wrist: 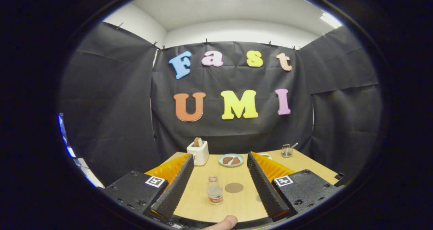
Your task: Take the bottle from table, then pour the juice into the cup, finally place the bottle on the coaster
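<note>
Between the spread fingers of the gripper (220,160), gripping nothing, a clear juice bottle (215,190) stands upright on the wooden table (199,203). Beside it lies a round brown coaster (234,187); beyond are a toaster (198,152), plate (231,160) and glass cup (287,150).

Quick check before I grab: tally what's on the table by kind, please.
Bottle, upright between the open gripper's fingers: 1
Coaster: 1
Toaster: 1
Plate with food: 1
Glass cup: 1
Total: 5
</note>
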### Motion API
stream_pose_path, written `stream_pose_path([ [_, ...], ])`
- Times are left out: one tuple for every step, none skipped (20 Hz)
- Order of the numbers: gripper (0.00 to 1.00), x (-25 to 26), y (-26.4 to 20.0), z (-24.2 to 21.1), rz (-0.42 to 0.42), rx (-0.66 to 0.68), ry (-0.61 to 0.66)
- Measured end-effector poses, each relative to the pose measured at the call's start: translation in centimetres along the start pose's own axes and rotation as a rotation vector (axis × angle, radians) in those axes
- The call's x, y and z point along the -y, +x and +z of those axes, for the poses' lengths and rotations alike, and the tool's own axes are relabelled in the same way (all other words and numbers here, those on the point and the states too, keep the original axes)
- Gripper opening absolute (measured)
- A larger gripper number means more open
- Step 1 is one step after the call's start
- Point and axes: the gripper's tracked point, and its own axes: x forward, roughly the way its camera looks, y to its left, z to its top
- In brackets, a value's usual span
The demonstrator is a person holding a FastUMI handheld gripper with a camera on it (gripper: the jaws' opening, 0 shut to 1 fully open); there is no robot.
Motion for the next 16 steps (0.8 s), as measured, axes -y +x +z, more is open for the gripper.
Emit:
stream_pose_path([
  [1.00, -0.1, 0.1, -0.3, 0.002, -0.002, 0.002],
  [1.00, -0.1, 0.2, -0.7, -0.002, -0.002, 0.002],
  [1.00, -0.1, 0.4, -1.3, -0.005, -0.005, 0.000],
  [1.00, -0.1, 0.6, -1.9, -0.009, -0.007, -0.004],
  [1.00, -0.2, 0.9, -2.5, -0.011, -0.010, -0.011],
  [1.00, -0.4, 1.2, -3.2, -0.011, -0.013, -0.018],
  [1.00, -0.5, 1.4, -3.9, -0.012, -0.016, -0.025],
  [1.00, -0.3, 1.8, -4.8, -0.019, -0.021, -0.025],
  [1.00, -0.2, 2.1, -5.5, -0.024, -0.025, -0.023],
  [1.00, -0.2, 2.4, -6.2, -0.029, -0.025, -0.021],
  [1.00, -0.1, 2.7, -7.0, -0.037, -0.030, -0.021],
  [1.00, 0.0, 3.0, -7.8, -0.045, -0.029, -0.023],
  [1.00, 0.0, 3.3, -8.4, -0.051, -0.026, -0.025],
  [1.00, 0.1, 3.8, -9.2, -0.059, -0.029, -0.028],
  [1.00, 0.1, 4.2, -10.2, -0.061, -0.035, -0.031],
  [1.00, -0.2, 4.8, -11.1, -0.058, -0.043, -0.036],
])
